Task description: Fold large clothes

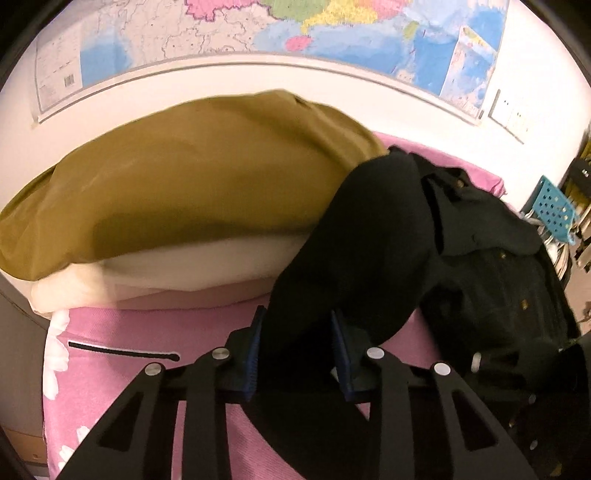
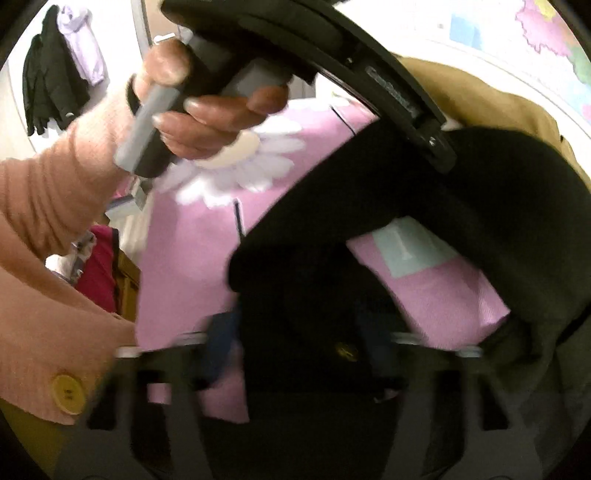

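The left gripper (image 1: pixel 297 343) is clamped on a fold of the black jacket (image 1: pixel 461 258), its blue pads (image 1: pixel 255 350) pressing the dark cloth at 6 o'clock in the left wrist view. From there the jacket runs up toward 2 o'clock across the pink bedsheet (image 1: pixel 122 369), its brass buttons showing at 3 o'clock. An olive quilt (image 1: pixel 192 184) is heaped at 10 o'clock beneath a wall map (image 1: pixel 332 33). In the blurred right wrist view the right gripper (image 2: pixel 295 347) has black fabric between its narrowed fingers, apparently gripped. At 11 o'clock a hand (image 2: pixel 207 107) in a peach sleeve (image 2: pixel 48 192) holds the other tool's handle
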Tool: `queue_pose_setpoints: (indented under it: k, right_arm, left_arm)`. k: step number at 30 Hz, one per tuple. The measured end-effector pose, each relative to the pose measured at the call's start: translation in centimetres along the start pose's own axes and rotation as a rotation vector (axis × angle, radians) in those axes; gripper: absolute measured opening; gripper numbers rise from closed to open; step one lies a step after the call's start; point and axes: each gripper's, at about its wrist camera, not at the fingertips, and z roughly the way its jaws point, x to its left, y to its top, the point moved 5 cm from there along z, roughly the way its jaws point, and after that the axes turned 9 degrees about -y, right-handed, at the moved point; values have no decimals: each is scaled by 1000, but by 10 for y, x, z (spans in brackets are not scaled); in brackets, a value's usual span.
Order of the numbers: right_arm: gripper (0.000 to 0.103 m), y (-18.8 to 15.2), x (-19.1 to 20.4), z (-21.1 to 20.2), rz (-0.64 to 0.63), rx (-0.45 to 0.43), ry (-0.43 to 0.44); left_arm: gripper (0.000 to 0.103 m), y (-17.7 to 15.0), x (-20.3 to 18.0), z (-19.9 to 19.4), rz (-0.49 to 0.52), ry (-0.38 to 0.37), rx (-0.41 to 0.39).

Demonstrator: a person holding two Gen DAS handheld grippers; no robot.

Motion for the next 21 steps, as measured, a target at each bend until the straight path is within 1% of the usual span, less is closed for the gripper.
queue_pose_setpoints:
  k: [1, 2, 3, 4, 5, 6, 7, 8, 10, 11, 13, 14, 16, 17, 18, 20, 21]
  right_arm:
    - [19, 4, -3, -7, 37, -17, 46]
    - [18, 13, -13, -27, 121, -79, 113]
    - [18, 17, -21, -40, 162, -117, 152]
    - [18, 21, -33, -59, 209, -162, 192]
    - [18, 27, -51, -84, 266, -225, 205]
    - [18, 31, -66, -105, 314, -276, 215]
    - [18, 33, -84, -129, 359, -335, 216]
    - [18, 33, -106, -159, 413, -405, 201]
    - [18, 23, -142, -213, 488, -522, 165]
    - [18, 13, -162, -244, 538, -584, 115]
    - [18, -9, -192, -285, 615, -659, 51]
    - [18, -30, -213, -305, 691, -693, 19]
    - [18, -72, -243, -325, 810, -713, -43]
    - [18, -110, -264, -331, 927, -712, -71]
    - [18, -141, -279, -334, 1007, -706, -77]
    - [19, -192, -291, -317, 1154, -632, -142]
    - [23, -216, -294, -306, 1213, -585, -167]
  left_arm:
    - [38, 3, -1, -5, -11, -15, -9]
    - [48, 9, -3, -11, -38, -60, -18]
    - [50, 17, -5, -20, -57, -94, -38]
    - [51, 26, -7, -32, -62, -121, -75]
    - [58, 39, -14, -53, -43, -145, -147]
    - [69, 46, -18, -69, -23, -146, -201]
    - [72, 58, -27, -92, 15, -135, -286]
    - [74, 64, -33, -103, 41, -122, -329]
    - [75, 74, -43, -121, 73, -101, -391]
    - [75, 79, -49, -123, 73, -104, -409]
    - [75, 83, -59, -115, 85, -107, -405]
    - [75, 82, -66, -103, 102, -101, -382]
    - [74, 77, -72, -84, 129, -105, -334]
    - [74, 74, -86, -60, 147, -111, -287]
    - [74, 71, -92, -45, 160, -105, -255]
    - [74, 66, -105, -11, 210, -100, -185]
    - [72, 65, -112, 6, 231, -94, -152]
